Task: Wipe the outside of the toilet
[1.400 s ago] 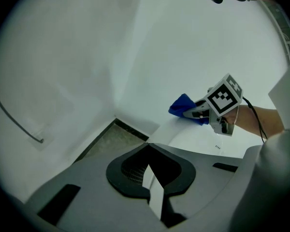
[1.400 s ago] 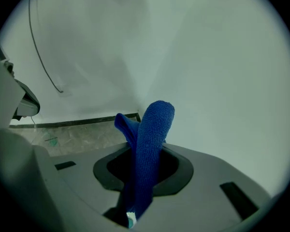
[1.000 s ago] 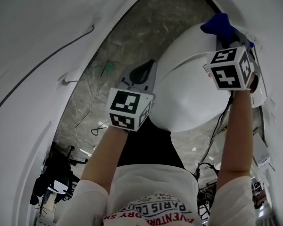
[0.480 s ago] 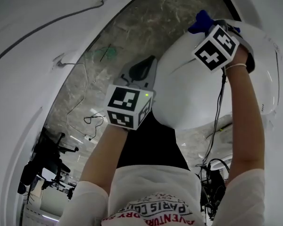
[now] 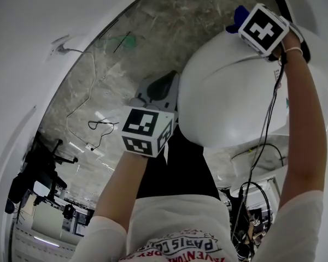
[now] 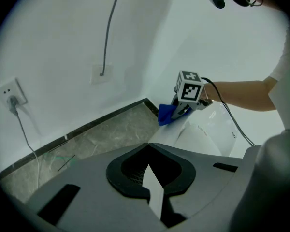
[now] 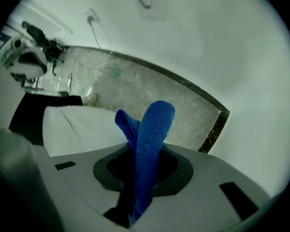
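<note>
— At the far end of the toilet (image 5: 224,102), what has the right gripper (image 7: 141,195) got?
— A blue cloth (image 7: 147,149). The jaws are clamped on it, and a thick fold sticks up out of them with a second, smaller flap beside it.
— Is the cloth on the toilet?
— Yes. From the left gripper view it touches the toilet's white shell at the end nearest the corner, where the two walls meet. The arm reaches out over the shell to get there.
— And the left gripper (image 5: 157,89)?
— Jaws drawn together, nothing between them. It hangs over the floor (image 5: 126,75) just beside the toilet's left flank. I can't tell whether it touches.
— Where does the toilet stand?
— On a grey marbled floor with a dark skirting strip at the wall (image 6: 53,37). In the head view it fills the right half, a smooth rounded white body, with a black cable trailing down its right side.
— Anything on the wall?
— A socket (image 6: 9,96) low at the left with a lead plugged in, and farther along a cord (image 6: 111,28) running down to a small plate.
</note>
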